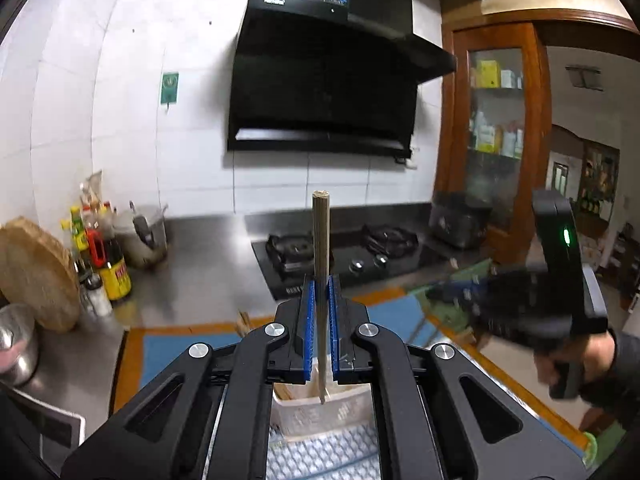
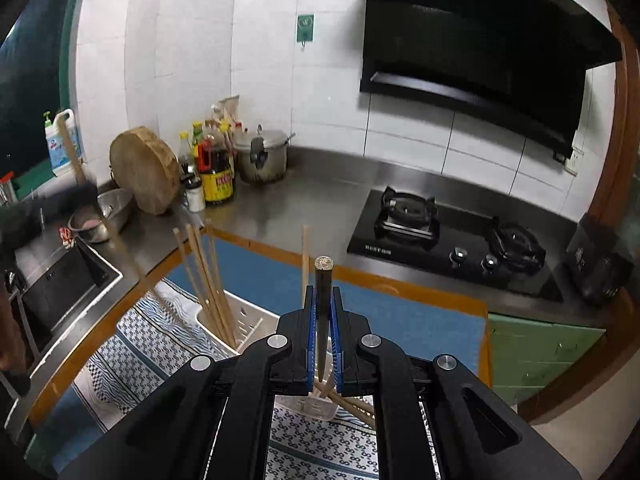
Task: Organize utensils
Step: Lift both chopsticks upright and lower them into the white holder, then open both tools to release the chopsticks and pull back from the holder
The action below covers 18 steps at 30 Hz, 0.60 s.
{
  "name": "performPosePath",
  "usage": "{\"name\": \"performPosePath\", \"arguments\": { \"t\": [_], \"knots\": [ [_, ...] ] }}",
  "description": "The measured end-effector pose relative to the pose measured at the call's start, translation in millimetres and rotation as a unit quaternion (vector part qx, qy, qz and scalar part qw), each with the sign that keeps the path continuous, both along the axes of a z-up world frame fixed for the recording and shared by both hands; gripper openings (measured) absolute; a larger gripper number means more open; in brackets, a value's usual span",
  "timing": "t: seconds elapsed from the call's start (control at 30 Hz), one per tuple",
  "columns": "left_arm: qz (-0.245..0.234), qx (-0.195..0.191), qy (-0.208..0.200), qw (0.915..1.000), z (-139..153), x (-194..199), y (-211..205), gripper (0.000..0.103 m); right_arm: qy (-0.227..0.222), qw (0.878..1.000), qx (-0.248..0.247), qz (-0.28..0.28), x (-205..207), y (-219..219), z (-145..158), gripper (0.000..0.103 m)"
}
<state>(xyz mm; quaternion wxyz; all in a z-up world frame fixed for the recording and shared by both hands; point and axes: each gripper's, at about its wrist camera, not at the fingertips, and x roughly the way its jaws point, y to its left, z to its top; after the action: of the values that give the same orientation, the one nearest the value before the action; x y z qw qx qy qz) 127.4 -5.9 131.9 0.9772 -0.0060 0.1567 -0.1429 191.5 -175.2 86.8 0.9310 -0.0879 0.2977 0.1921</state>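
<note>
A stainless steel kitchen counter (image 2: 280,208) runs below a white tiled wall, with a black range hood (image 1: 328,80) mounted above a black two-burner gas hob (image 2: 448,244). At the counter's far left stand a round wooden chopping board (image 2: 144,170), a cluster of sauce bottles (image 2: 212,168) and a metal pot (image 2: 262,156). A blue mat with an orange border (image 2: 400,316) lies on the counter's near part, and a blue-and-white patterned cloth (image 2: 136,344) lies on the mat.

On the cloth stands a white perforated utensil holder (image 2: 248,320). Several pale wooden chopsticks (image 2: 208,276) stand in it, leaning to the left, and a few more lie low just behind the right gripper's jaws.

The left gripper (image 1: 321,292) has its blue-padded jaws closed on a single pale chopstick (image 1: 320,248). The stick stands upright between the pads; its blunt end rises well above the jaws and its thin tip hangs below them, over a white container (image 1: 320,408) on the cloth.

The right gripper (image 2: 322,300) has its jaws clamped on a dark chopstick (image 2: 322,292), also upright between the pads, blunt end up, its tip pointing down toward a clear container (image 2: 308,406).

In the left wrist view, the right gripper shows blurred at the right, held by a hand (image 1: 576,360) in a dark sleeve.
</note>
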Motion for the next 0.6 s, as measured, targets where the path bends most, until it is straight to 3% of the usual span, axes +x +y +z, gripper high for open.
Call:
{"name": "performPosePath", "arguments": {
  "t": [0.17, 0.43, 0.6],
  "knots": [
    [0.016, 0.006, 0.004, 0.9998, -10, 25, -6, 0.005, 0.013, 1.000, -0.004, -0.005, 4, -1, -13, 0.007],
    [0.023, -0.015, 0.066, 0.9974, -51, 56, 3, 0.005, 0.009, 1.000, 0.004, -0.013, 5, -8, -13, 0.007],
    [0.024, -0.015, 0.088, 0.9957, -65, 61, 9, 0.006, 0.000, 1.000, 0.016, -0.012, -2, -10, -7, 0.017]
  ]
}}
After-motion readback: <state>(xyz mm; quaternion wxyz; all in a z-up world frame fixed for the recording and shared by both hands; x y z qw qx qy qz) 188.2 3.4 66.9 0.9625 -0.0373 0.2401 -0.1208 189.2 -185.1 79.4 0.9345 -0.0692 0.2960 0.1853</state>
